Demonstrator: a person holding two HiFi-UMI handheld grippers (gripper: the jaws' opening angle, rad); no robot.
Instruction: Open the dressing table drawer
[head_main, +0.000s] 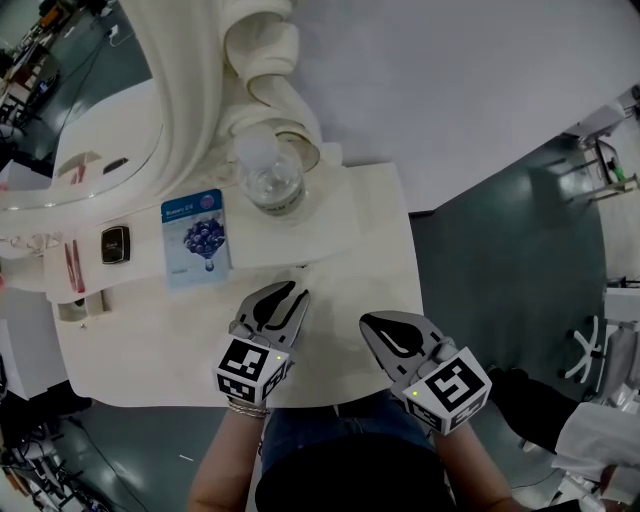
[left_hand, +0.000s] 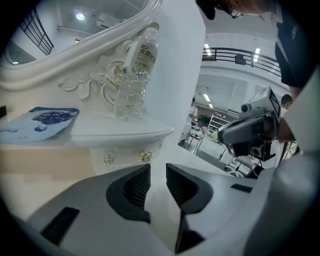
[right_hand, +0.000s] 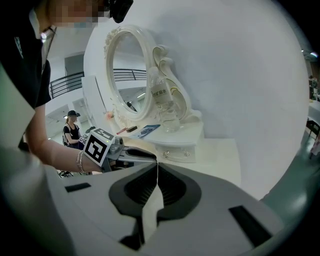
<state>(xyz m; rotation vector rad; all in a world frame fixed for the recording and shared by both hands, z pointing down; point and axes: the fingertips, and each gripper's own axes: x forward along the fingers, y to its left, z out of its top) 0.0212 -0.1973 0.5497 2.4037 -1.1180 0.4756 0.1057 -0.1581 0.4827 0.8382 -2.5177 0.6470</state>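
Head view looks steeply down on a white desk (head_main: 150, 350) with both grippers held side by side over its front part, near the person's body. The left gripper (head_main: 290, 298) points towards a raised shelf (head_main: 340, 215) at the back of the desk, and the right gripper (head_main: 375, 325) sits just beside it, nearer the desk's right edge. On the shelf a clear water bottle (head_main: 268, 175) stands upright. To its left a blue sachet (head_main: 196, 237) lies flat, then a small dark compact (head_main: 115, 245). An oval mirror (head_main: 100, 100) in an ornate white frame rises behind them.

The left gripper view shows the left gripper (left_hand: 157, 170) with its jaws a little apart and nothing between them – only bare desk shows through the gap. The drawer (left_hand: 125, 159) is tucked under the shelf, straight ahead of the jaws and slightly to the left. It looks closed, two small metal knobs sit on its front, and the jaws are not touching it.

In the right gripper view the right gripper (right_hand: 157, 165) has its jaws closed tip to tip, holding nothing. The drawer (right_hand: 177, 154) lies beyond them under the bottle (right_hand: 162, 100), well short of contact. The left gripper (right_hand: 107, 145) shows off to the side, with a bracelet (right_hand: 80, 161) on the wrist behind it.
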